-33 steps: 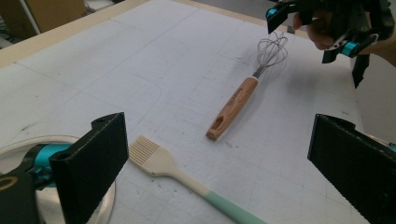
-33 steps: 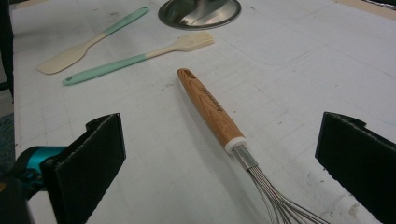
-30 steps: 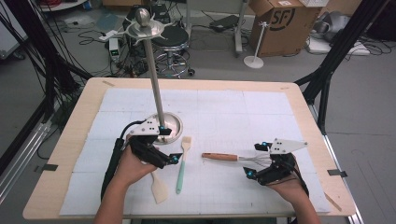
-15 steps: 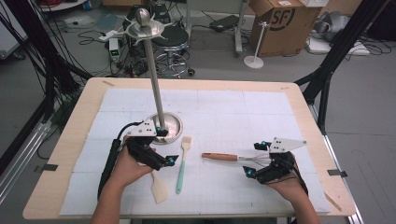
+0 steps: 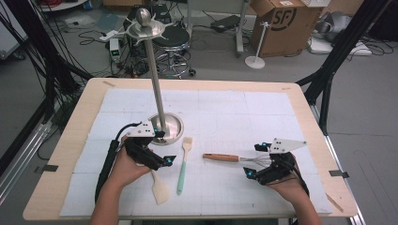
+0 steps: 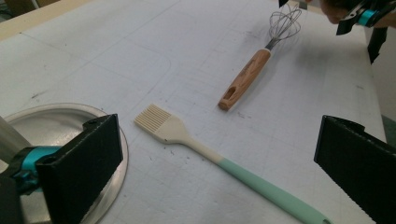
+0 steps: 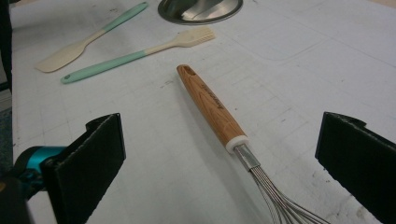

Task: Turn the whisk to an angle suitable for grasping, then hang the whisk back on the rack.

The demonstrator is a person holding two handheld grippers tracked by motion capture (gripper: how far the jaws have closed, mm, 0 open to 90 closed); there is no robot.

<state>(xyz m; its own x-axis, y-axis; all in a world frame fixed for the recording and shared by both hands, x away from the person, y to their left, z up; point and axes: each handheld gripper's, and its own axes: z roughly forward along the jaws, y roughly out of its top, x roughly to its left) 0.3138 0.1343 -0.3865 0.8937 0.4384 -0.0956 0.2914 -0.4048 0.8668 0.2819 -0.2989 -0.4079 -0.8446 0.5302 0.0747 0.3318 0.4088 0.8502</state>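
— What is the right gripper (image 5: pixel 257 161) going for, from where you stand?

— The whisk (image 5: pixel 237 159). It lies flat toward the right half of the surface (image 5: pixel 225 108), near the front edge, handle pointing left toward the middle and the wire end right at the gripper. The jaws are spread wide, one to either side of the wires, nothing between them yet.

— Tricky to lift?

— I'd say light, and the wooden handle (image 7: pixel 210 106) is stiff with a matte grain, so it shouldn't slide. The wire loops (image 7: pixel 275 198) are springy; squeeze those and they would probably flex and roll out. I'd take it on the wood, just behind the pale collar where the wires enter.

— What does it look like close up?

— Warm brown handle, some lettering along it, a slot at the far tip for hanging, thin steel wires.

— And the left gripper (image 5: pixel 159 147)?

— Gaping too, empty, hovering between the round steel base of the stand (image 5: pixel 165 127) and the brush (image 5: pixel 183 164) with the mint handle. A pale spatula (image 5: pixel 158 187) lies just by that hand, nearer the front edge.
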